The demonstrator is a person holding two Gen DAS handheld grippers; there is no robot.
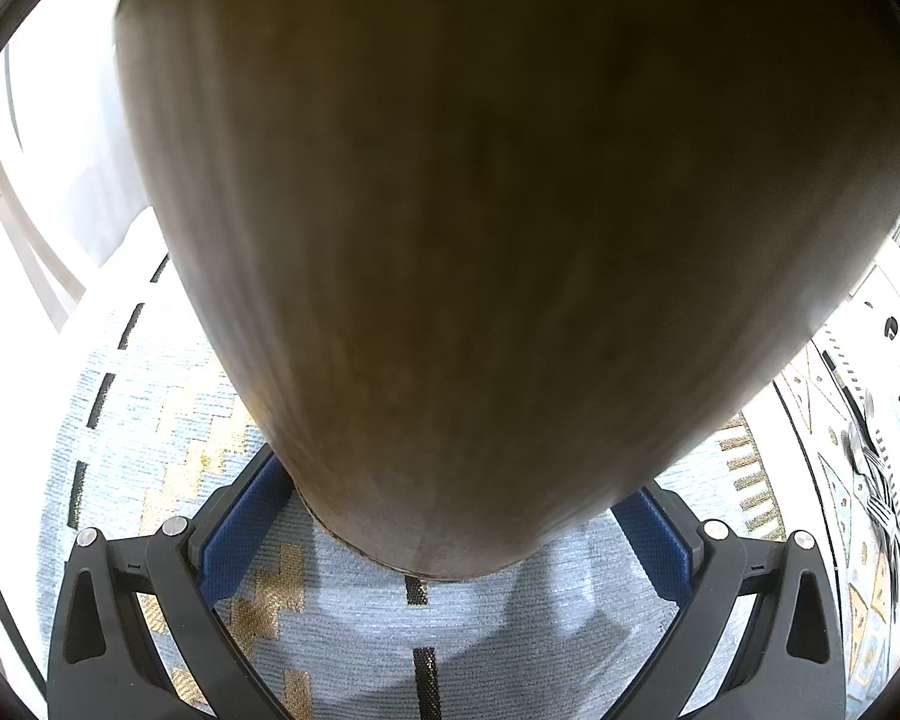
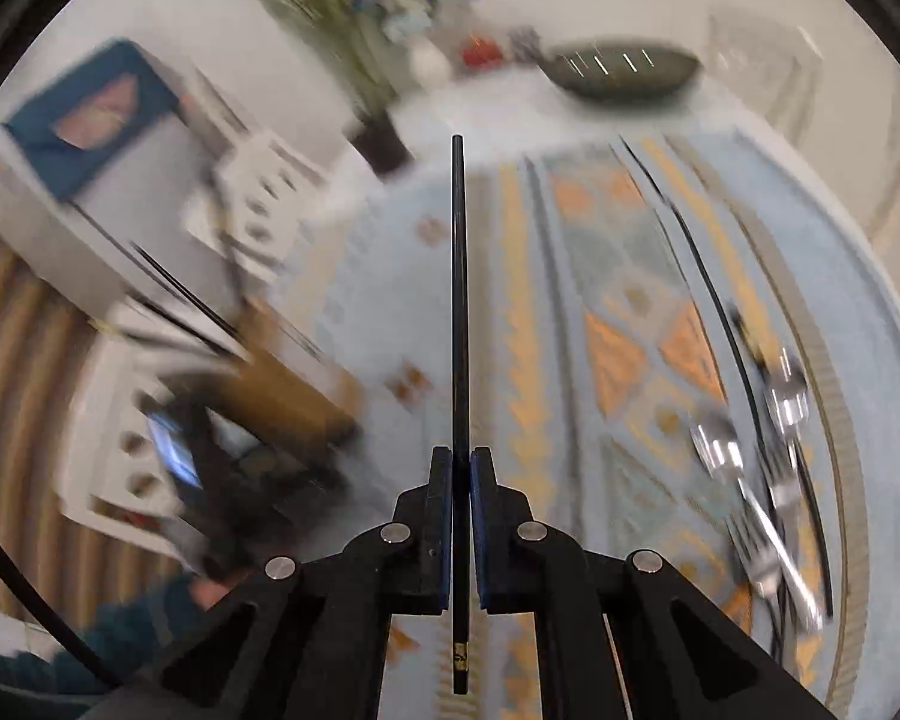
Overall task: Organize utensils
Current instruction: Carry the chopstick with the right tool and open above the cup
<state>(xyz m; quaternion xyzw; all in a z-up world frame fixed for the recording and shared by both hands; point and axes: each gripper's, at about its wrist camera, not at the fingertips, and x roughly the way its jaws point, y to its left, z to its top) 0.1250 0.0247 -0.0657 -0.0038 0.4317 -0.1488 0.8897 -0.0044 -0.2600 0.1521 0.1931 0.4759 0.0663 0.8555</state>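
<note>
A tan wooden utensil holder (image 1: 480,228) fills most of the left wrist view. My left gripper (image 1: 450,486) is shut on its lower part, with a blue pad against each side. The same holder (image 2: 288,396) appears blurred at the left of the right wrist view. My right gripper (image 2: 461,468) is shut on a thin black chopstick (image 2: 460,300), which points straight ahead between the pads and sticks out behind them. A heap of spoons, forks and dark sticks (image 2: 750,480) lies on the patterned cloth at the right, and the heap (image 1: 876,480) also shows at the right edge of the left wrist view.
A light blue table runner (image 2: 600,300) with orange and gold patterns covers the table. At the back stand a dark bowl (image 2: 624,69) and a plant in a dark vase (image 2: 384,144). White chairs (image 2: 258,204) stand to the left. A person's dark sleeve (image 2: 138,630) is at lower left.
</note>
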